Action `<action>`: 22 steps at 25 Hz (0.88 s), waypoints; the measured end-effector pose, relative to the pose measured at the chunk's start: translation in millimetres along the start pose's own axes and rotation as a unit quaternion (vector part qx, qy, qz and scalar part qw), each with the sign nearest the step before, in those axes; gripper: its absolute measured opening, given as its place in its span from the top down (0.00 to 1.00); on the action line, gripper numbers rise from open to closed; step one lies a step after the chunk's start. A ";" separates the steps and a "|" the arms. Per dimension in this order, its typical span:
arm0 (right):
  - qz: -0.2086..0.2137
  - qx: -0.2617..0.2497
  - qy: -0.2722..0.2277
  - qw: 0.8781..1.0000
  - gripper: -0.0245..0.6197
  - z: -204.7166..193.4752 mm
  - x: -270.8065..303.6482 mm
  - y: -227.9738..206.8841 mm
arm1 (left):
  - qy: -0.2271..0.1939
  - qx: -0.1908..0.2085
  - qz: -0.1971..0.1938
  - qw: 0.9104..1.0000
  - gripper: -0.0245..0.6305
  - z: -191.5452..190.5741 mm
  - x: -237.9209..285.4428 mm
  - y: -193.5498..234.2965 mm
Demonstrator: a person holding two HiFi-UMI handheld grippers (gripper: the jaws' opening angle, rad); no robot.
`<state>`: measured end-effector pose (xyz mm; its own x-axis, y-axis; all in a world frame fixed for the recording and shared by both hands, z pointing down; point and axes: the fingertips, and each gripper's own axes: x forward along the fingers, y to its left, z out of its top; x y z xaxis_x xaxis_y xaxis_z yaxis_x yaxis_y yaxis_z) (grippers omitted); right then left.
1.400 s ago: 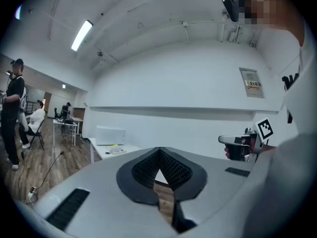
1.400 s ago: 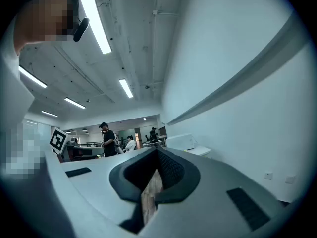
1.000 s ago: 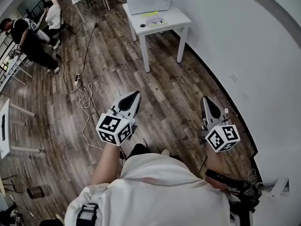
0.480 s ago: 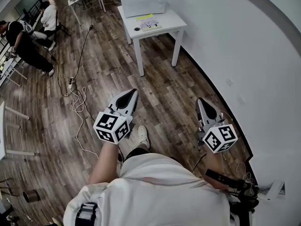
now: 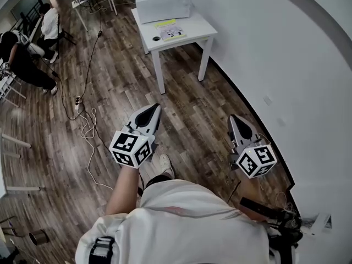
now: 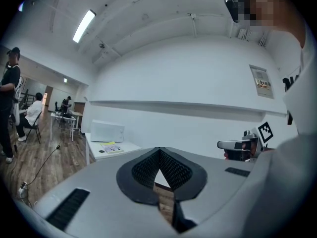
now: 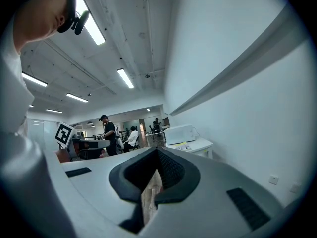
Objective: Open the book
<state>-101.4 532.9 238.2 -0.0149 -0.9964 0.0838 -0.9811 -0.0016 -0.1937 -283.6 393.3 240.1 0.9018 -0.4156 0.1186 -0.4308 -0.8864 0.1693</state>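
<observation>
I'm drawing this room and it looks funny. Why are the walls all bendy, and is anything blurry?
Head view: the wide lens bows the white wall into a curve, but the picture is fairly sharp. Left gripper view: round fisheye picture, black corners, ceiling light glowing bright. Right gripper view: ceiling lamps glare white; the far people look small and soft.

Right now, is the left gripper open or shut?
Shut. In the left gripper view, the left gripper has its jaw tips meeting, with nothing held between them.
</observation>
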 end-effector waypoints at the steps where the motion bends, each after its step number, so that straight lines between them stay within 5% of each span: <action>1: 0.000 -0.001 0.001 1.000 0.96 2.6 10.5 -1.9 | -0.002 0.000 0.001 1.000 0.95 2.7 5.5 8.5; 22: 0.027 -0.039 0.042 0.998 0.96 12.0 234.8 37.3 | -0.009 -0.054 0.033 0.998 0.95 15.1 55.2 217.9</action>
<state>-139.2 297.8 239.0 -0.0815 -0.9842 0.1569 -0.9903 0.0621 -0.1244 -327.2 174.1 268.7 0.8717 -0.4762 0.1159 -0.4892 -0.8306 0.2662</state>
